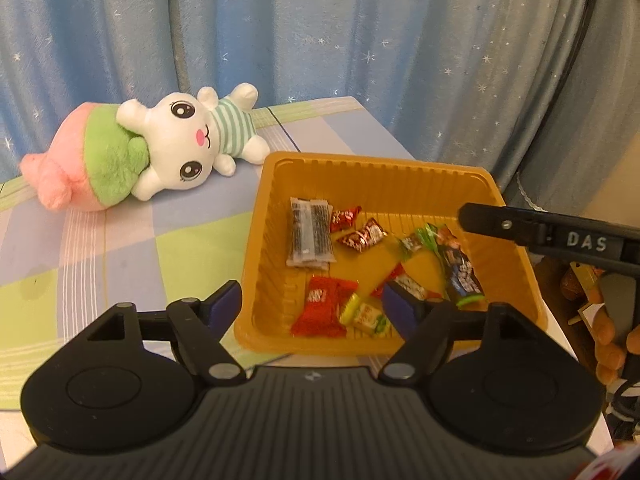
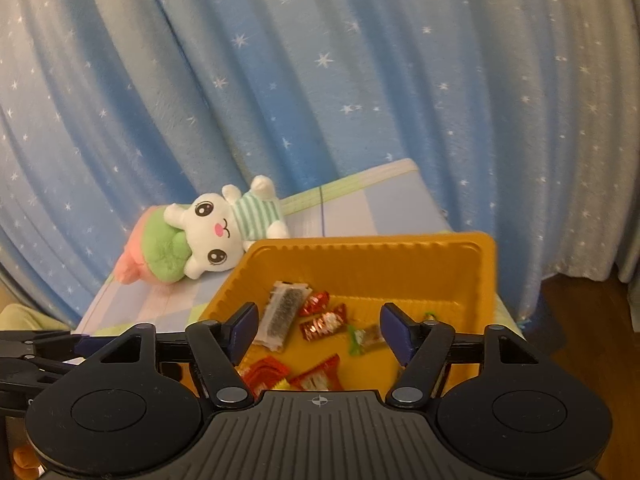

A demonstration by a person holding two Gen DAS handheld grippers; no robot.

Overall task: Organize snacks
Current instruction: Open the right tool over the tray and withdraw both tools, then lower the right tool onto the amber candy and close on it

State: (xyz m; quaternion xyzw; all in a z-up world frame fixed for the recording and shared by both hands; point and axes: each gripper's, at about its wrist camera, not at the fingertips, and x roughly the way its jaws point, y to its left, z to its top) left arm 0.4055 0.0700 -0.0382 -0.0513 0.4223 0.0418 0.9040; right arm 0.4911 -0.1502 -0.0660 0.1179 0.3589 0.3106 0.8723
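A yellow plastic tray [image 1: 376, 170] sits at the table's right end and holds several wrapped snacks: a black-and-clear packet [image 1: 310, 236], red candies [image 1: 362, 236], a red packet [image 1: 322, 310] and a blue packet [image 1: 460, 268]. My left gripper [image 1: 314, 308] is open and empty, its jaws straddling the tray's near left corner. My right gripper [image 2: 322, 326] is open and empty above the tray [image 2: 486, 264]; its arm [image 1: 560, 238] reaches in from the right. The same packet [image 2: 282, 314] and red candies [image 2: 324, 322] lie between its fingers.
A white plush bunny with a green and pink hat [image 1: 152, 152] lies on the checked tablecloth [image 1: 120, 248] left of the tray; it also shows in the right wrist view [image 2: 200, 236]. A blue star-print curtain [image 1: 280, 32] hangs behind. The table ends just right of the tray.
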